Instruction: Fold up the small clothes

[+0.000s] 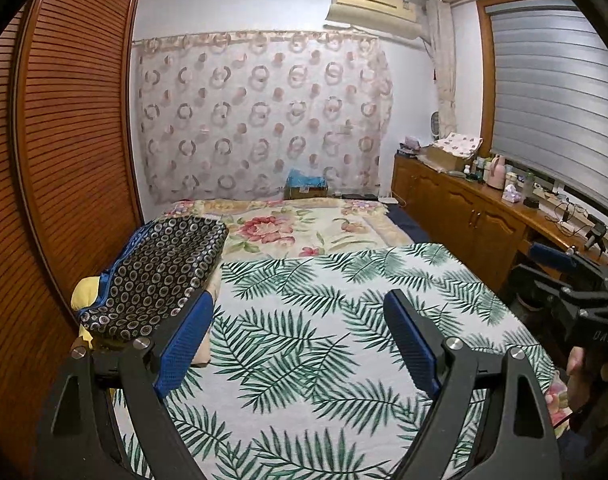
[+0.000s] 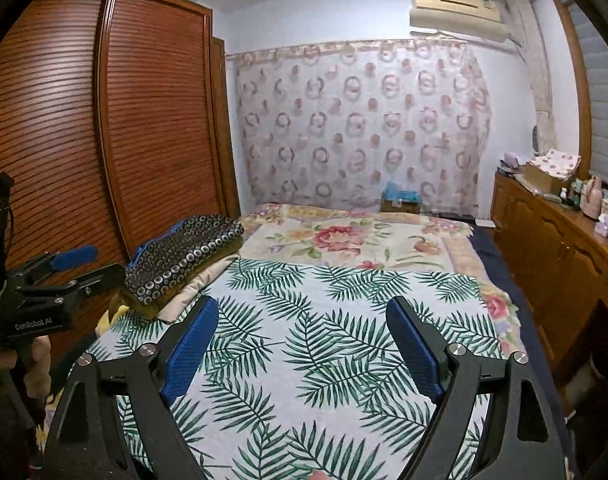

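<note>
A stack of folded clothes lies at the bed's left edge, topped by a dark garment with ring dots (image 1: 159, 276) (image 2: 183, 256), over beige and yellow pieces. A white cloth with green palm leaves (image 1: 324, 340) (image 2: 312, 344) is spread flat on the bed. My left gripper (image 1: 299, 336) is open and empty above the leaf cloth, its left finger just right of the stack. My right gripper (image 2: 304, 340) is open and empty above the same cloth. The right gripper shows at the right edge of the left wrist view (image 1: 572, 276); the left gripper shows at the left edge of the right wrist view (image 2: 63, 272).
A floral blanket (image 1: 304, 228) covers the far half of the bed. A slatted wooden wardrobe (image 1: 63, 140) stands close on the left. A low wooden cabinet (image 1: 464, 208) with bottles and boxes runs along the right under a window. A patterned curtain (image 1: 263, 120) hangs behind.
</note>
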The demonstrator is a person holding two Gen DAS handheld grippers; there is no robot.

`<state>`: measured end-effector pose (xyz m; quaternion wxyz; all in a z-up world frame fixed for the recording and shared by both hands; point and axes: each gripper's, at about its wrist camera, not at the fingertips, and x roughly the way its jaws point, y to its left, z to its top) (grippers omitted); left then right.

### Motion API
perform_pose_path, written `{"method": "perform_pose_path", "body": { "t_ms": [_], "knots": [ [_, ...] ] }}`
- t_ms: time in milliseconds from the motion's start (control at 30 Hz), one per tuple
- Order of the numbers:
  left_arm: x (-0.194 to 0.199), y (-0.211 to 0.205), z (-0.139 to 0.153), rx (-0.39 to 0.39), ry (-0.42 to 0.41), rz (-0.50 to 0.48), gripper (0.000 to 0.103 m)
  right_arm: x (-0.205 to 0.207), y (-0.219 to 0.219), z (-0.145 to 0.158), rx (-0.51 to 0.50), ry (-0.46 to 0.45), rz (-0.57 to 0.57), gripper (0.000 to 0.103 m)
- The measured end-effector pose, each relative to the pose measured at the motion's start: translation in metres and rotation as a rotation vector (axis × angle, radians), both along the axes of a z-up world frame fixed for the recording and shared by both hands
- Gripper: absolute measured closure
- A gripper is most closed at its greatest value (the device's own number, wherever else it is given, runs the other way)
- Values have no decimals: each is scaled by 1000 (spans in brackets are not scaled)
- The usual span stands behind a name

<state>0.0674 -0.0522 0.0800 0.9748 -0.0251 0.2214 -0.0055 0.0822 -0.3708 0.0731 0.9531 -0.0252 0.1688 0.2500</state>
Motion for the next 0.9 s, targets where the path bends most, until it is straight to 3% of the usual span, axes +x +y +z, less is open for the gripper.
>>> {"method": "perform_pose_path", "body": {
  "t_ms": [333,900],
  "knots": [
    [-17,-8,14,5,-55,4,16,-29,-4,2,28,-45,-86,14],
    [-13,-4,5,-1,-48,23,16,-23,2,-8,39,-47,-111,14]
  ]
}}
